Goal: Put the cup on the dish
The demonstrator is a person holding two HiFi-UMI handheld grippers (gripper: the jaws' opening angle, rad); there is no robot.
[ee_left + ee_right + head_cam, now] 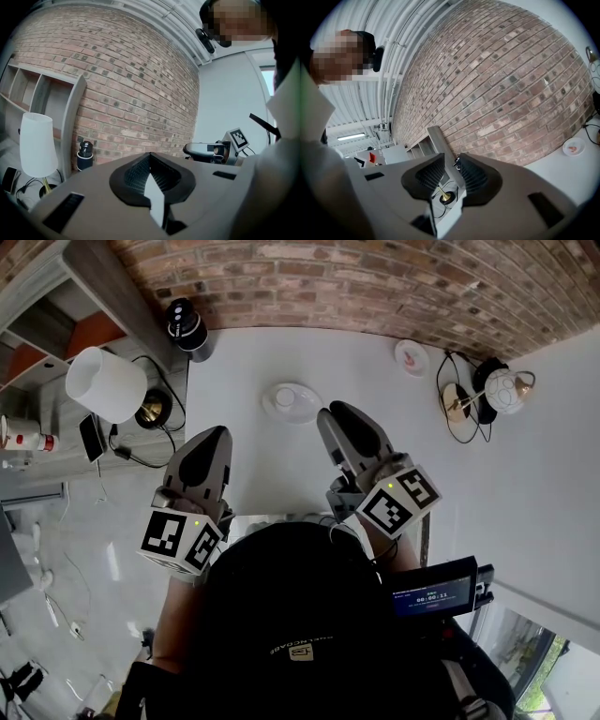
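The cup (283,397) sits on the dish (309,409), out on the white bench (253,357); both are white; they lie just past the tips of the two tools, between them and the brick wall (375,277).

The left tool (217,433) is closed tight; in the left gripper view its two black pads (136,176) press on each other and nothing is between them; it hangs over the left edge of the bench, apart from the cup.

The right tool (331,414) is narrow, with a thin gap between its pads (474,177); nothing is held in it; its tip is near the dish but does not touch it.

A small plate (411,356) with something pink on it lies farther right, close to the wall; a gold lamp (497,390) and its black cord are on the right side of the bench.

A black jar (186,326) stands at the far left corner; a lamp with a white shade (106,383) stands on the floor to the left, beside grey shelves (56,296).
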